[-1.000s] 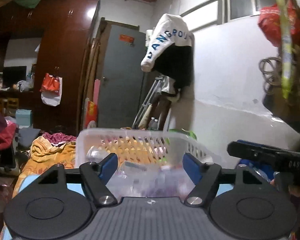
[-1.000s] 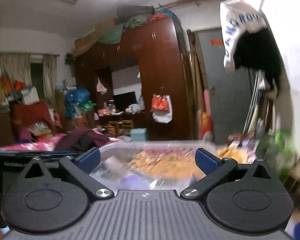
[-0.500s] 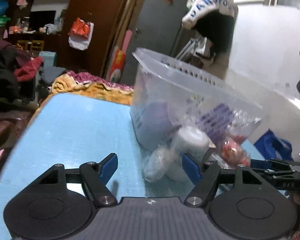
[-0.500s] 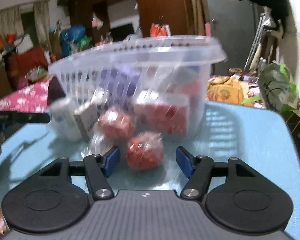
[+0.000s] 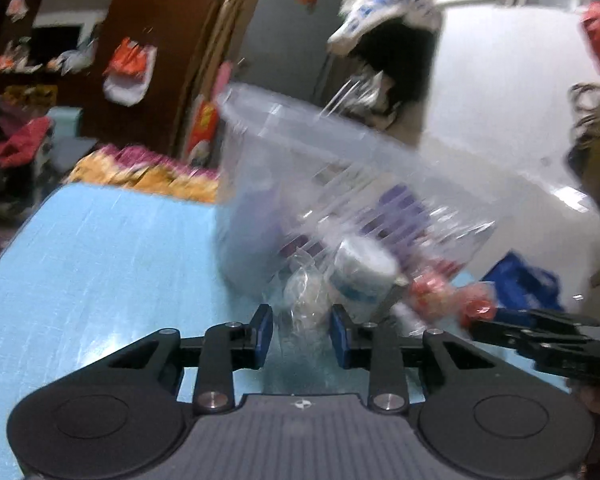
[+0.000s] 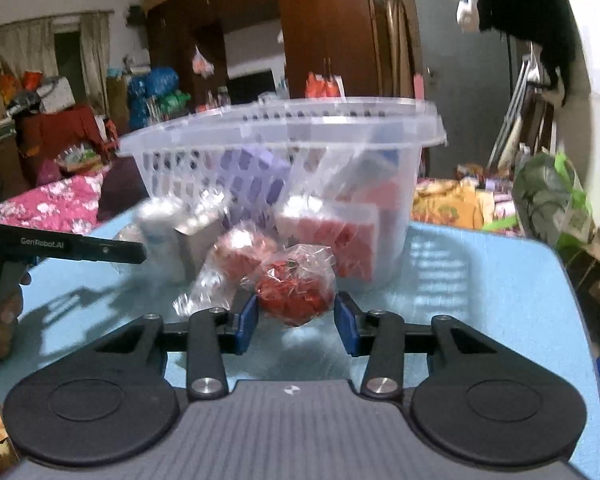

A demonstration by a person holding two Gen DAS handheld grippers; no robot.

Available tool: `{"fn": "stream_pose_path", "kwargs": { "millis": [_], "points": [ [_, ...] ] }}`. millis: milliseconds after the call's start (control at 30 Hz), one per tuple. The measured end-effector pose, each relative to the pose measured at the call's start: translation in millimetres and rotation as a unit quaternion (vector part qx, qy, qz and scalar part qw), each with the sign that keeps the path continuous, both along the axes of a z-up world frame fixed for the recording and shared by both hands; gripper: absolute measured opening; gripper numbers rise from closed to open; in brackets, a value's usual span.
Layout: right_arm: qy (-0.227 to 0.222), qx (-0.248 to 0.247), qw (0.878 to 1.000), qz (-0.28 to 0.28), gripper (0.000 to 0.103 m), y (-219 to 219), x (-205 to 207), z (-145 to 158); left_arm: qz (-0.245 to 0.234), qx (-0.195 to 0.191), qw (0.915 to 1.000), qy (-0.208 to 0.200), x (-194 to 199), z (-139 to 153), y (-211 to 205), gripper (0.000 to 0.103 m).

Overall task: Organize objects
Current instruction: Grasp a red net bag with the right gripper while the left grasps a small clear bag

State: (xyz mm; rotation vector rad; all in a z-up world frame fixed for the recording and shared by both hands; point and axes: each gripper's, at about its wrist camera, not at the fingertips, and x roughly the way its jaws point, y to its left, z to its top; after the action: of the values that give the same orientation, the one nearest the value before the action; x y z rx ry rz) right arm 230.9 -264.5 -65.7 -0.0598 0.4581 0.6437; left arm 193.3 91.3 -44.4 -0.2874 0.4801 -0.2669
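Note:
A clear plastic basket [image 6: 372,136] stands on the blue table [image 6: 480,272], also blurred in the left wrist view [image 5: 300,128]. Bagged items lie in front of it. My right gripper [image 6: 296,320] has its jaws around a bag of red pieces [image 6: 296,284], pads close to its sides without squeezing it. My left gripper [image 5: 300,334] has its jaws around a clear bag of pale items [image 5: 304,292], beside a white roll [image 5: 360,272]. A second red bag [image 6: 240,248] and a white roll [image 6: 160,232] lie to the left.
The left gripper's finger [image 6: 80,246] crosses the left of the right wrist view; the right gripper [image 5: 540,340] shows at right in the left view. A green plant bag [image 6: 548,200] stands past the table's right edge. Cluttered furniture fills the room behind.
Both grippers have dropped from basket-rim height to table level, moved in on the bags in front of the basket, and narrowed their jaws around them.

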Motion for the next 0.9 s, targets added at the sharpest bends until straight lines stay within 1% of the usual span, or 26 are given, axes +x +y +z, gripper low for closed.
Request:
{"fn": "stream_pose_path", "kwargs": {
  "millis": [100,167,233,333,400,633,900],
  "points": [
    [-0.036,0.023,0.999,-0.001,0.046,-6,-10,4,-0.051,-0.011,0.9966,-0.064,-21,5,-4,0.035],
    [-0.065,0.038,0.997,-0.002,0.046,-10,-18,8,-0.07,-0.009,0.9936,-0.087,-29,8,-8,0.036],
    [-0.088,0.05,0.995,-0.001,0.046,-13,-25,10,-0.08,-0.016,0.9927,-0.089,-30,7,-8,0.036],
    [-0.107,0.06,0.993,0.001,0.046,-12,-29,12,-0.081,-0.036,0.9918,-0.092,-30,7,-1,0.036],
    [-0.11,0.063,0.992,0.002,0.046,-11,-28,13,-0.082,-0.043,0.9911,-0.095,-30,7,1,0.036],
    [-0.111,0.077,0.991,-0.001,0.046,-13,-27,13,-0.082,-0.045,0.9913,-0.093,-27,5,-2,0.036],
    [-0.131,0.086,0.988,-0.003,0.046,-17,-36,11,-0.09,-0.051,0.9895,-0.101,-30,5,0,0.036]
  ]
}}
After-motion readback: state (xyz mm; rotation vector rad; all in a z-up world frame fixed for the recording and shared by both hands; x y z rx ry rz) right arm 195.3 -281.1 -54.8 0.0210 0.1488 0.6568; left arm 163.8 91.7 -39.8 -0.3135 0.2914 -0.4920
